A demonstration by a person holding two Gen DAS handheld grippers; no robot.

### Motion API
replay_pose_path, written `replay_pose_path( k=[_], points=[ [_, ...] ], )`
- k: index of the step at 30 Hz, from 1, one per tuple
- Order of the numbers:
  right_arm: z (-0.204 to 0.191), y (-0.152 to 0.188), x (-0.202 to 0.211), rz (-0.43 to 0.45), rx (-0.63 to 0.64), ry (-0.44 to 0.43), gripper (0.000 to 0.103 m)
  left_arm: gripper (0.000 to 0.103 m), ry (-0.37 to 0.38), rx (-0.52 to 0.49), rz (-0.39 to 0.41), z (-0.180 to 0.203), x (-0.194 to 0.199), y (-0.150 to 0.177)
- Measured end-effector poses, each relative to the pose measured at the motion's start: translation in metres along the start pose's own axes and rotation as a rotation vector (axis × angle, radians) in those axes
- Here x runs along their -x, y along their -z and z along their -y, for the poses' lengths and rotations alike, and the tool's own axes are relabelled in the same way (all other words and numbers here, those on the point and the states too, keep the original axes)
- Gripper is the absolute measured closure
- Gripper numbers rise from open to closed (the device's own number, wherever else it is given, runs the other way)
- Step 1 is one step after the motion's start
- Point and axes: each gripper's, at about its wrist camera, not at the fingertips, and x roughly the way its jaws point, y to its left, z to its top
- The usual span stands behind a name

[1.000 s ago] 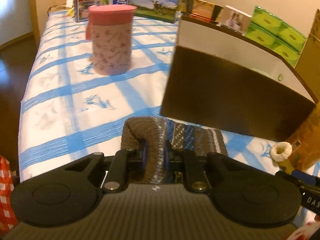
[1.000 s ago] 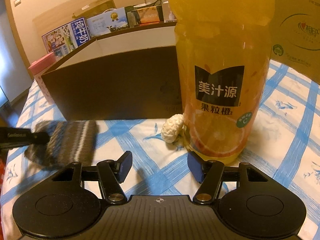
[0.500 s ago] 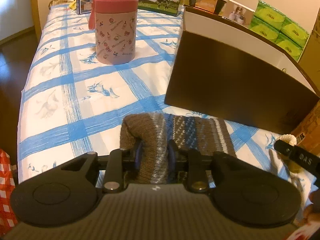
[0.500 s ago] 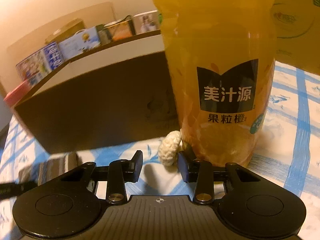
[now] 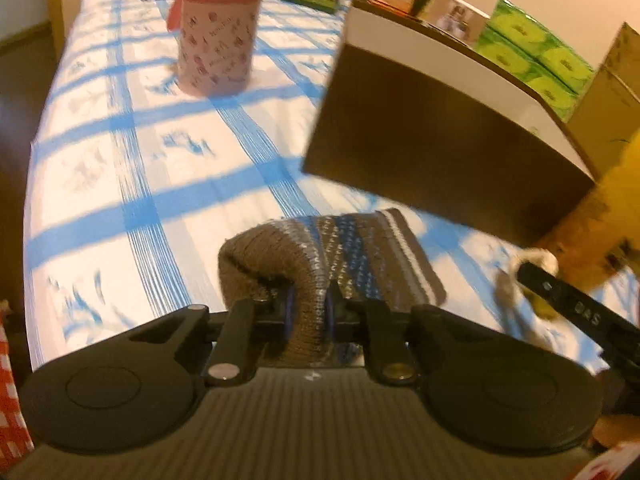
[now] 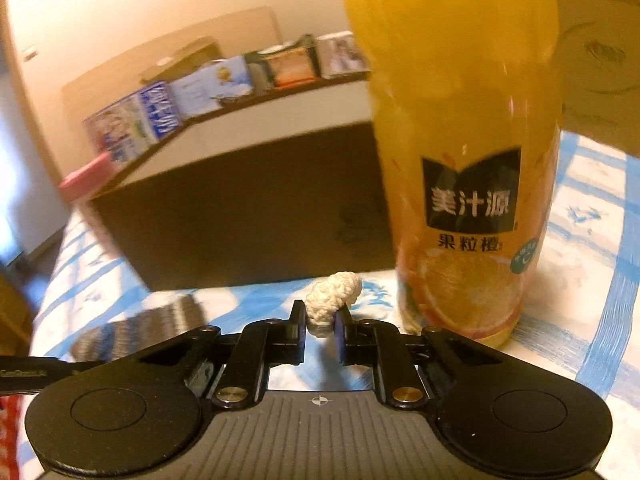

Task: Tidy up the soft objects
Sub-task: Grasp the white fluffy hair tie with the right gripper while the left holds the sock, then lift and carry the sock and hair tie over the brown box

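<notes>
Left gripper (image 5: 307,314): clamped on the near end of a knitted sock (image 5: 332,256), brown with blue and white bands. The jaws have just been closing, and a raised fold of the knit is pinched between the pads. The remainder of the sock extends away from the gripper toward the far right and lies flat on the blue-checked cloth (image 5: 140,152) covering the surface.

Right gripper (image 6: 321,322): clamped on a small white hair tie (image 6: 333,295) of bunched fabric. Its jaws have also just been closing; the lower part of the tie sits between the pads, and the upper part bulges out above and to the right of them. The tie is just beside the base of a large bottle of orange juice (image 6: 460,152), to the bottle's left; whether the two touch cannot be determined.

Surroundings: an open cardboard box (image 5: 432,148), dark brown on the outside, stands beyond both items, to the right of the sock and behind the hair tie. A pink lidded canister (image 5: 216,28) stands at the far left, well apart from the sock. In the left wrist view the right gripper's black finger enters from the right edge beside the hair tie. Both views are somewhat blurred.
</notes>
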Motion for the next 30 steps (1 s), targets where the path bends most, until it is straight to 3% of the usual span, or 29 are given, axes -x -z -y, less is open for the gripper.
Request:
replay_pose_path(
  k=[6, 10, 14, 17, 22, 30],
  points=[
    [-0.009, 0.009, 0.041, -0.01, 0.096, -0.091, 0.089, 0.09, 0.088, -0.029, -0.06, 0.0, 0.037, 0.031],
    [-0.009, 0.028, 0.072, -0.059, 0.144, -0.14, 0.089, 0.09, 0.136, -0.11, -0.103, 0.001, 0.057, 0.051],
    [-0.011, 0.05, 0.097, -0.118, 0.194, -0.187, 0.089, 0.087, 0.122, -0.137, -0.15, 0.004, 0.06, 0.066],
    [-0.016, 0.059, 0.1, -0.144, 0.211, -0.21, 0.089, 0.08, 0.066, -0.112, -0.154, 0.002, 0.059, 0.069],
    [-0.029, 0.069, 0.099, -0.169, 0.25, -0.263, 0.089, 0.058, 0.037, -0.066, -0.14, -0.004, 0.067, 0.073],
    [-0.032, 0.089, 0.083, -0.232, 0.299, -0.244, 0.089, 0.05, 0.003, 0.036, -0.164, -0.02, 0.068, 0.085]
  ],
)
